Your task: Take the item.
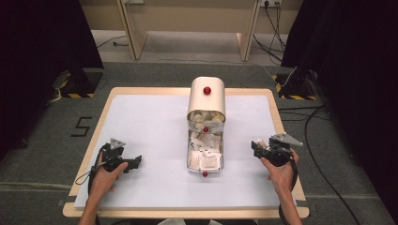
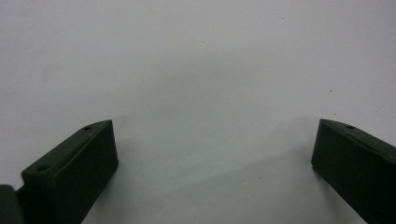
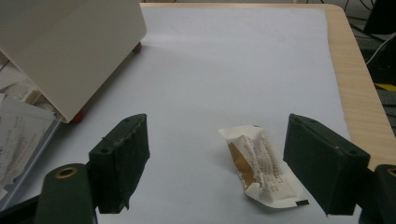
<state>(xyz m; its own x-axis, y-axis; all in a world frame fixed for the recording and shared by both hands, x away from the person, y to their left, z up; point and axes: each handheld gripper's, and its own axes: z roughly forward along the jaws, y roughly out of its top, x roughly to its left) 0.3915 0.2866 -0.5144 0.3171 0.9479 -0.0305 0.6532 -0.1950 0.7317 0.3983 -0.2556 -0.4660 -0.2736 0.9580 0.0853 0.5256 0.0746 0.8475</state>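
A white-and-brown sachet (image 3: 261, 165) lies on the white table (image 3: 233, 70) between the right gripper's (image 3: 217, 168) spread fingers (image 3: 122, 161).

The high view looks down over the whole white-topped wooden table (image 1: 150, 122); each gripper view skims close above it, the right one sharing the cream metal box (image 3: 70, 51).

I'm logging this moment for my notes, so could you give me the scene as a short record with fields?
surface: white table
container: cream box with its drawer pulled out, full of packets
loose item: white and brown packet lying on the table
right gripper: open, jaws either side of the packet, pads not pressing it
left gripper: open, nothing between the jaws, bare table below
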